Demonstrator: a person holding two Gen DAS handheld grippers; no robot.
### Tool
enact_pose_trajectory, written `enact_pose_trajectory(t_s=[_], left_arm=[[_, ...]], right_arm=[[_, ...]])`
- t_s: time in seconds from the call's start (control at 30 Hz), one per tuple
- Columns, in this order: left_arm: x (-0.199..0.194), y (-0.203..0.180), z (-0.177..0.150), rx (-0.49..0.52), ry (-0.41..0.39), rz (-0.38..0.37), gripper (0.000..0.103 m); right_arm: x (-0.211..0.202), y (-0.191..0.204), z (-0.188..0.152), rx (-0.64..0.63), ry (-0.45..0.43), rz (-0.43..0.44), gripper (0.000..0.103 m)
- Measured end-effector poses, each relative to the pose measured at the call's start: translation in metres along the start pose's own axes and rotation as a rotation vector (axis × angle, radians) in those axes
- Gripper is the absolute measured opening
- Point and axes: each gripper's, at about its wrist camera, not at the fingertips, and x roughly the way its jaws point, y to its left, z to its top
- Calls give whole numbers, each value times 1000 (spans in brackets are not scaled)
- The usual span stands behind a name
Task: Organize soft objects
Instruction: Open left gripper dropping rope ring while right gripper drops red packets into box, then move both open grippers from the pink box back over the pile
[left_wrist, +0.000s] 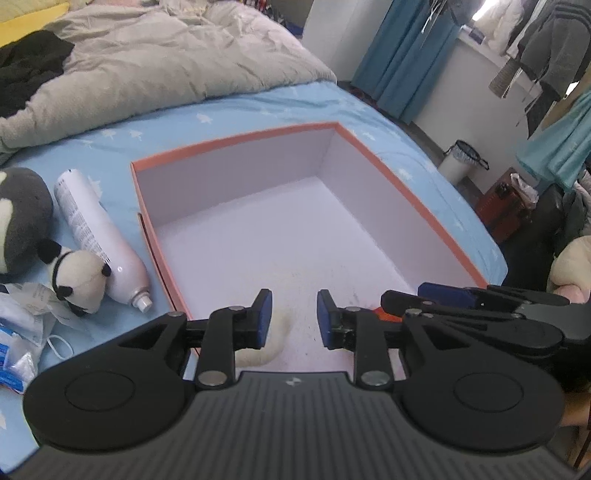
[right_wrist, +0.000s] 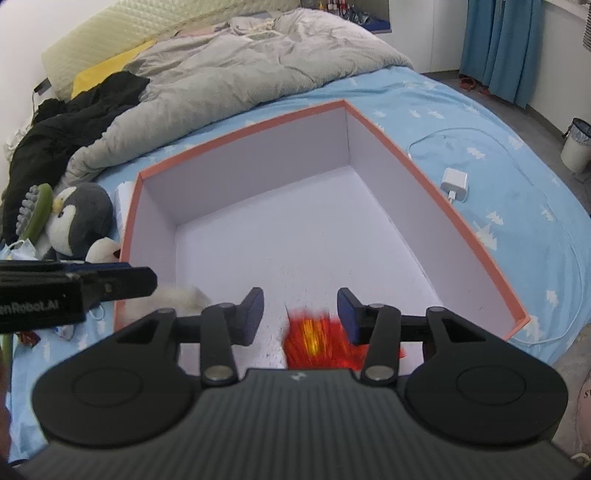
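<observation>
Two soft toys already lie at the near end of the box (right_wrist: 476, 229) on the bed (right_wrist: 517, 206): a cream plush (left_wrist: 273, 332) under the left gripper (left_wrist: 294, 319) and a blurred red-orange one (right_wrist: 314, 339) under the right gripper (right_wrist: 301, 314), both jaws part-open and gripping nothing. Outside the box's left wall wait the bigger penguin (right_wrist: 79, 218) and the smaller panda (left_wrist: 79, 277), both probably light, squashy and non-slip, so I would pinch each across its plump body, not an ear or wing.
</observation>
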Motion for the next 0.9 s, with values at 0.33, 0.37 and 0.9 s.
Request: enact_pose_trajectory(t_s=[0.33,0.37,0.9], left_arm=[[-74,-9,-23,99,-201,18,31],[-83,-10,-27,108,-224,19,31],[-181,-10,-94,124,-391,22,31]], right_arm=[[-48,13,-13,-10,-188,54,47],[-55,16,-16,-15,-212,59,47],[-119,71,-62,-148,-405,138,47]])
